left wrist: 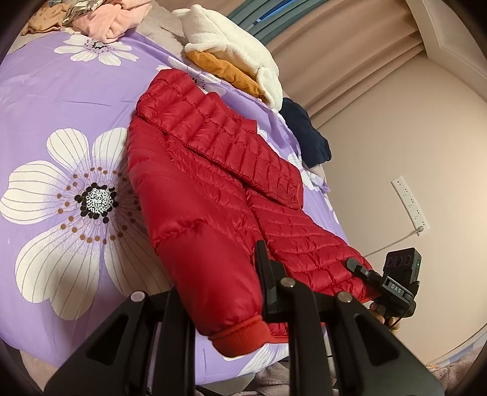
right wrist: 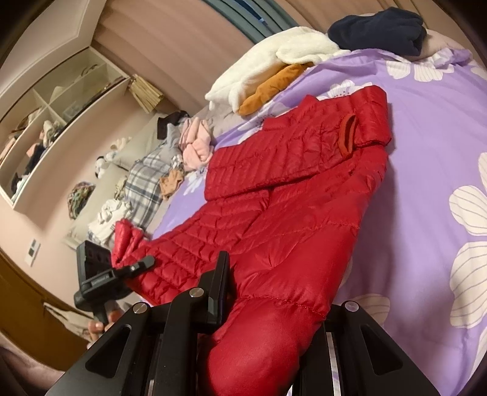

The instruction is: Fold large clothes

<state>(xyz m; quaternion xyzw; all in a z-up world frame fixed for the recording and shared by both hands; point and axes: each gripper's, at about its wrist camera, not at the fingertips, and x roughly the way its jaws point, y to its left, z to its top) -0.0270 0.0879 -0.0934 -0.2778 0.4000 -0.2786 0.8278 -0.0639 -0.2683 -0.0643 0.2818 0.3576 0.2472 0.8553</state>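
gripping red fabric at the bottom of both frames, our two grippers each have hold of the jacket (left wrist: 213,182). in the left wrist view, the left gripper (left wrist: 225,307) has its fingers (left wrist: 264,274) closed round a sleeve, whose ribbed cuff (left wrist: 240,338) hangs at the lower centre. at the lower right of that frame we see the right gripper (left wrist: 362,271) from the side, its tip pinching the quilted hem.

in the right wrist view, the right gripper (right wrist: 274,307) is closed on a thick fold of jacket that fills the space between its fingers (right wrist: 222,280). at the lower left, the left gripper (right wrist: 137,266) pinches a corner of the red cloth.

outward from there, the jacket (right wrist: 289,198) lies across the middle of each frame on a purple bedsheet (left wrist: 61,106) with big white flowers, one sleeve folded across its chest. beyond it, toward the top of the frames, lie a white fleece (left wrist: 231,45) over an orange garment (left wrist: 225,70), and a dark blue garment (right wrist: 377,30). a heap of pink clothes (left wrist: 103,21) sits at the upper left of the left wrist view.
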